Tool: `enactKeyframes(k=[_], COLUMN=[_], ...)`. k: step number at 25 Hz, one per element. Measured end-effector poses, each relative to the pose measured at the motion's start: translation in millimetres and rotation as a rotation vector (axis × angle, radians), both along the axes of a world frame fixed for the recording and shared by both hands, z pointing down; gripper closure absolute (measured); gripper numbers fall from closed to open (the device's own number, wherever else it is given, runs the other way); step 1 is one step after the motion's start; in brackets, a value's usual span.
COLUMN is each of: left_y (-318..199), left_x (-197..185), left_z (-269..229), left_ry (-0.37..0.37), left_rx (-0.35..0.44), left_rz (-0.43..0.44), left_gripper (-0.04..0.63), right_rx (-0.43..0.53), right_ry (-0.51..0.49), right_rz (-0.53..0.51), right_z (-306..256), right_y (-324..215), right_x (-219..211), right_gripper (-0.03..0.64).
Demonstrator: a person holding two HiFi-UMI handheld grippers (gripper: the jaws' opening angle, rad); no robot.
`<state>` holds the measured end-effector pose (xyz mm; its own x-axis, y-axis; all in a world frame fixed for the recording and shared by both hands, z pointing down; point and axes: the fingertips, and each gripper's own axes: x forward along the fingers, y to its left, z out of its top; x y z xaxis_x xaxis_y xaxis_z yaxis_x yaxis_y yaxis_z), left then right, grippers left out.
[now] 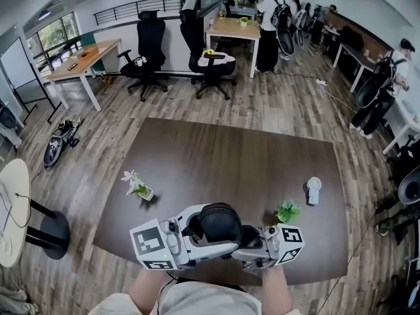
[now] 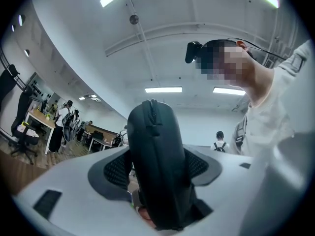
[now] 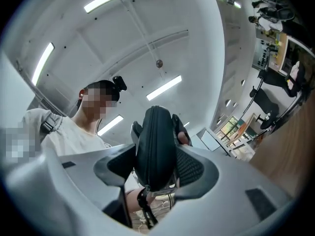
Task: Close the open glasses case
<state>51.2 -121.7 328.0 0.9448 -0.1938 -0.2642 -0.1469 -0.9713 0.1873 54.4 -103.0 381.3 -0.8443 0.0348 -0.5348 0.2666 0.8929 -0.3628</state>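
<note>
L tongs [image 2: 156,167], R tongs [image 3: 155,164] clamp glasses case [image 1: 220,223].

My left gripper [image 2: 157,173] view cuts off the lower end of the black oval zipped glasses case [image 2: 156,146] at the bottom edge, so I cannot see the zip's end there. In the head view, the left gripper and my right gripper [image 3: 155,161] cover the case's lower half, and my forearms [image 1: 147,289] run off the frame.

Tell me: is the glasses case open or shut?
Shut, as far as shown: the halves of the glasses case meet along one zipper seam in both gripper views, no gap visible.
</note>
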Motion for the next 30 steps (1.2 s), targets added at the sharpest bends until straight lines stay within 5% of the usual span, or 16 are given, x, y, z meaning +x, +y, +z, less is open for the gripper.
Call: enactKeyframes(k=[22,30], left_y=[-4.7,-11.6], left_x=[-1.8,-10.8], left_z=[8.9,-11.6], left_ry=[-0.056,0.005], left_rx=[0.054,0.099], left_rz=[-0.073,-0.069], left_gripper=[0.315,0.318], right_rx=[0.018,-0.017], right_ry=[0.086,0.024], right_rz=[0.113,0.199], right_z=[12.0,-1.7], right_y=[-12.1,-18.9], right_x=[3.9,21.3], right_gripper=[0.359,0.363])
